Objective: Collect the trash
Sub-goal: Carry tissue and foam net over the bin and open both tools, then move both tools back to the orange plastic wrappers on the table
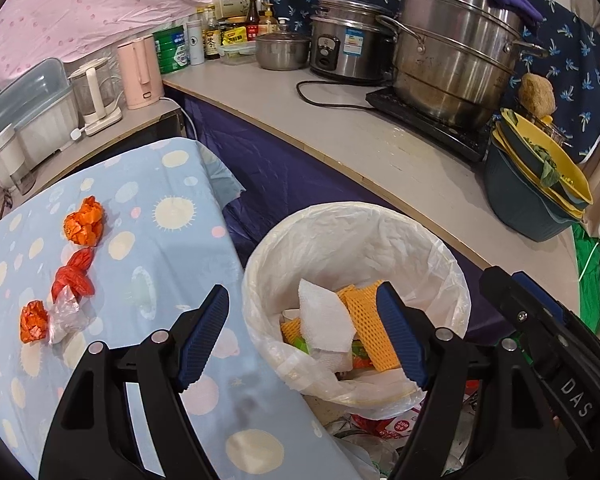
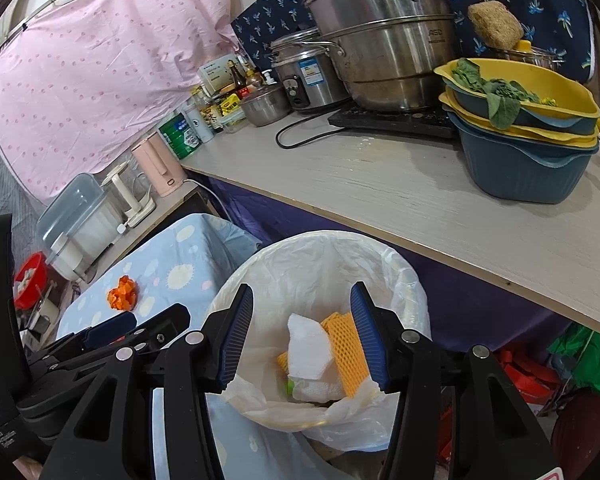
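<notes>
Both the left gripper [image 1: 302, 334] and the right gripper [image 2: 302, 336] hang with fingers spread and empty over the white-lined round trash bin [image 1: 440, 276]. At ten o'clock, crumpled orange plastic wrappers [image 1: 84, 222] lie on the blue dotted cloth [image 1: 160, 240].

Both wrist views look down, close above the lined bin [image 1: 356, 300] [image 2: 320, 320]; left sits leftward, right more directly overhead.

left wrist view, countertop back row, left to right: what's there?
Pink kettle → green tin → small steel pot → rice cooker → big stacked steamer → colander stack.
</notes>
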Demonstrator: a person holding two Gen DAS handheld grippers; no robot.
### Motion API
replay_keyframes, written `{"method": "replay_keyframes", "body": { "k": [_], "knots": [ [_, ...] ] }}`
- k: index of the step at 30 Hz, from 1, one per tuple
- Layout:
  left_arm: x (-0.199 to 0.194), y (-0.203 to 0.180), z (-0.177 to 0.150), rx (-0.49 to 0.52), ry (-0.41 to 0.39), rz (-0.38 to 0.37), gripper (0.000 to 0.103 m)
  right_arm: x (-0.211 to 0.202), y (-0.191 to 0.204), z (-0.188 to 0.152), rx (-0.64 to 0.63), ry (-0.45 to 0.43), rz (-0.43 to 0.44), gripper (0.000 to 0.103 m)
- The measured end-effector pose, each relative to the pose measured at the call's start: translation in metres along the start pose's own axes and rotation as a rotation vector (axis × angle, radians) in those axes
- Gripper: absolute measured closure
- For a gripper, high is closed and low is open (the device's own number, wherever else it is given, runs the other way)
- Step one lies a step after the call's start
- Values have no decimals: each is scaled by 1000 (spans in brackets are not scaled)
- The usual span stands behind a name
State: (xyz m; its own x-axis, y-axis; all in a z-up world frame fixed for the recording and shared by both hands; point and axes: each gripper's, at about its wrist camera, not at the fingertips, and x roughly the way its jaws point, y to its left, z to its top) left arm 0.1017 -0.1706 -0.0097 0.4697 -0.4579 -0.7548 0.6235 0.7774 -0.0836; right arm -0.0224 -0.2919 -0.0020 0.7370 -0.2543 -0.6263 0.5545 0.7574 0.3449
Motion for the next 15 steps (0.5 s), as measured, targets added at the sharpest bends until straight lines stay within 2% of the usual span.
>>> {"method": "replay_keyframes", "body": {
  "k": [6, 15],
  "knots": [
    [-10, 31, -4, -50, -6, 11, 29, 5, 34, -5, -48, 13, 30, 52],
    [-26, 99, -17, -157, -8, 53, 29, 19, 103, -19, -145, 49, 86, 52]
  ]
}}
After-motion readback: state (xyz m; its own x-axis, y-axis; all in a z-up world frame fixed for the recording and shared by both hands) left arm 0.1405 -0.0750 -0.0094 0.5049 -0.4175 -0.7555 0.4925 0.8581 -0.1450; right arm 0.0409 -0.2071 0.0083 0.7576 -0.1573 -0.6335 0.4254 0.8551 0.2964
